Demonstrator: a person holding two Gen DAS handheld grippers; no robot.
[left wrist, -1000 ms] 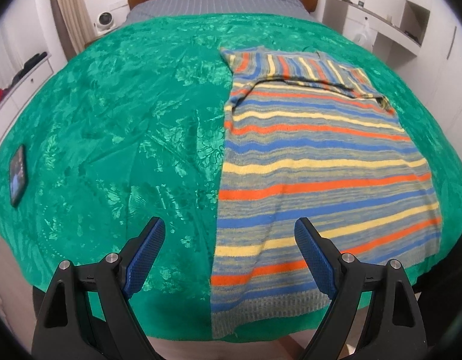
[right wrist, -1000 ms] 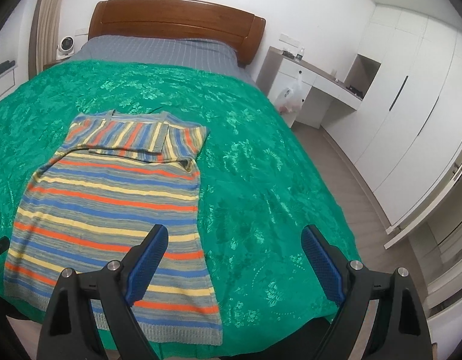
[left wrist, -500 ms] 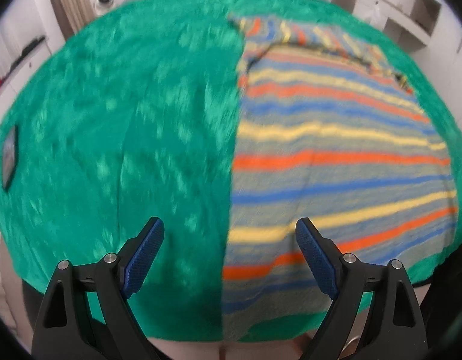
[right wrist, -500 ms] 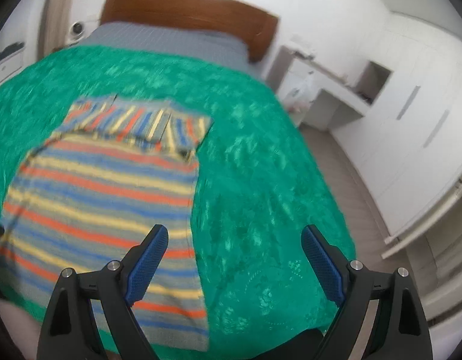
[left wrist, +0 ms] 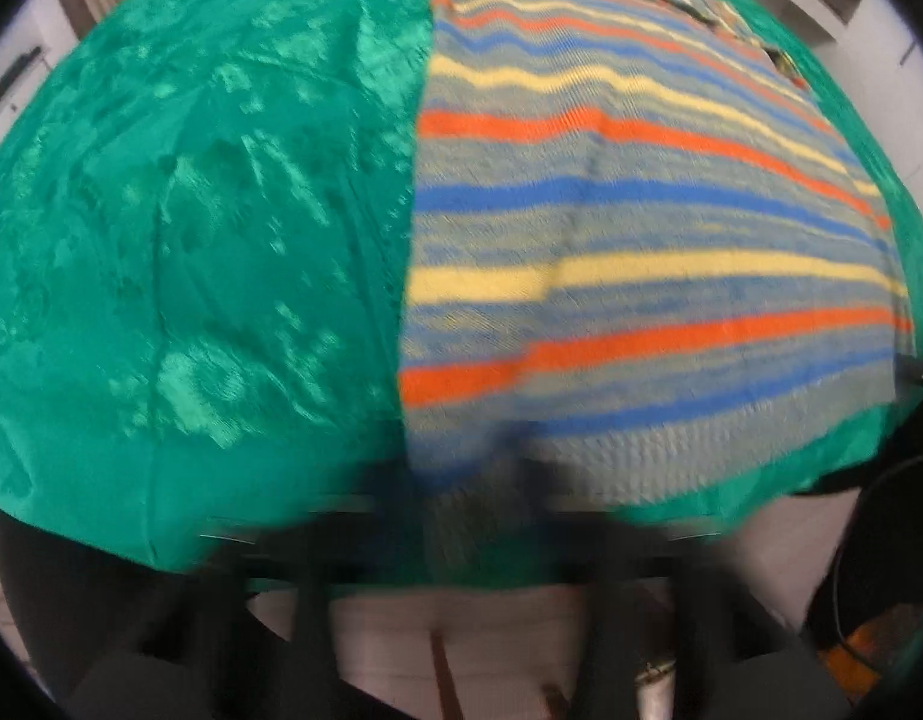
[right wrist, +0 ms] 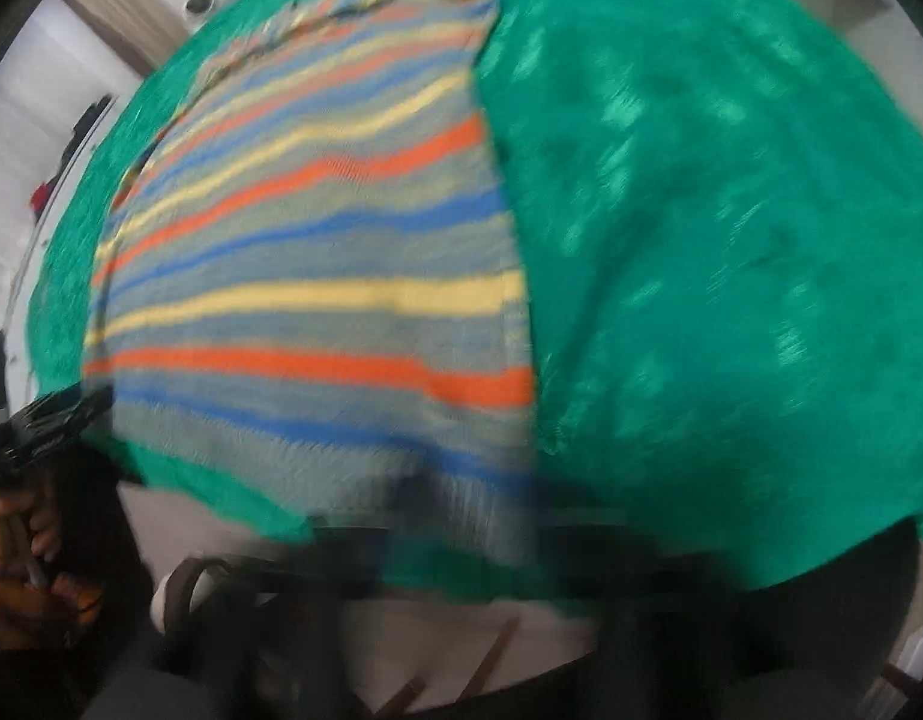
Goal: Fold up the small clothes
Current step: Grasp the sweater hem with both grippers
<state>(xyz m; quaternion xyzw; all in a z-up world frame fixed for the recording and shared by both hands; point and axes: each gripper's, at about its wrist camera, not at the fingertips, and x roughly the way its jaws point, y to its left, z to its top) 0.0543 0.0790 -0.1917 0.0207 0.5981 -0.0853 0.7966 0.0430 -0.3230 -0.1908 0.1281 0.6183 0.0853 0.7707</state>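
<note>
A knit sweater (left wrist: 641, 240) with grey, blue, yellow and orange stripes lies flat on a green bedspread (left wrist: 191, 240), its hem at the bed's near edge. My left gripper (left wrist: 467, 480) is a dark blur at the hem's left corner, and its jaws are closing with the hem between them. In the right wrist view the sweater (right wrist: 317, 276) fills the left half. There my right gripper (right wrist: 461, 498), also smeared, is at the hem's right corner, its jaws closing with the knit between them. Blur hides the pads themselves.
The bedspread (right wrist: 731, 240) drapes over the bed's near edge, with pale floor (left wrist: 521, 630) below. A hand (right wrist: 29, 540) holds the other gripper's handle at the lower left of the right view. A dark round object (left wrist: 881, 540) sits by the bed corner.
Both grippers have dropped towards the bed's near edge and tipped downward. Their jaws, wide open before, have come together at the sweater's hem corners.
</note>
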